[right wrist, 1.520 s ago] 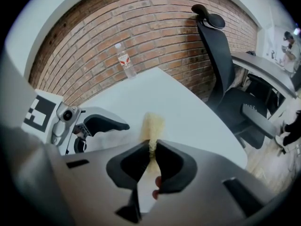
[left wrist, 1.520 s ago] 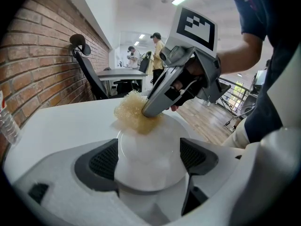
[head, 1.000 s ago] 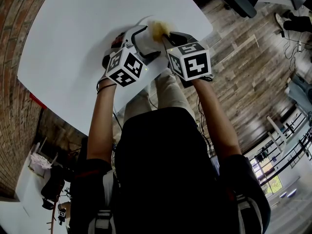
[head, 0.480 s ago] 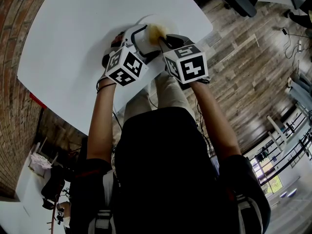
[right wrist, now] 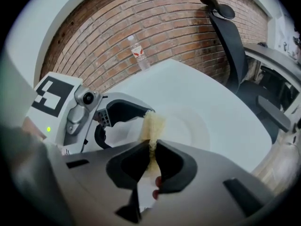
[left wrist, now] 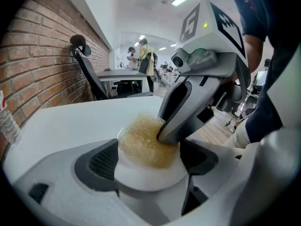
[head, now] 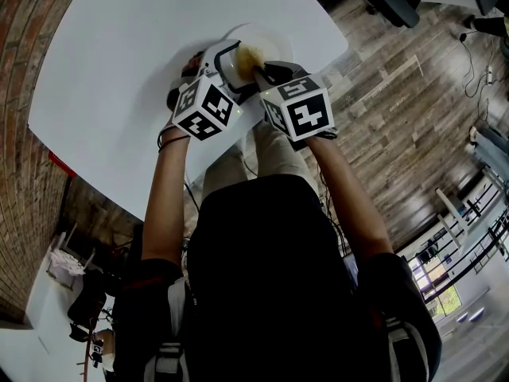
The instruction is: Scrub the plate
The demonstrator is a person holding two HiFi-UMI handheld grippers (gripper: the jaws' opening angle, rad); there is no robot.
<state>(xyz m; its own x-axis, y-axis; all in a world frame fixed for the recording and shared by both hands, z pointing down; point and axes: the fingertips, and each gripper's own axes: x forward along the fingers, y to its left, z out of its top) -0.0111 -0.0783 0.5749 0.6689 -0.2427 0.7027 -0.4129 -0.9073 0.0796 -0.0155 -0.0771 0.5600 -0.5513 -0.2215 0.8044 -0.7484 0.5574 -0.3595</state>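
Holding plate (left wrist: 146,178) by its near rim with left gripper (left wrist: 150,159), jaws clamped on it from both sides. Sits flat on white tabletop (head: 119,70), by the front edge. Pressing yellow sponge (left wrist: 143,142) onto plate's middle with right gripper (right wrist: 153,147), jaws pinched tight on sponge's top end. Beyond plate, spotting water bottle (right wrist: 139,54) upright by brick wall (right wrist: 155,22).

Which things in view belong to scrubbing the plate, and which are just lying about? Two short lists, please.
Part of the job:
plate, held in the left tongs
yellow scrubber, pinched in the right tongs, resting on the plate

Just lying about:
water bottle by the brick wall
office chair
people in the background
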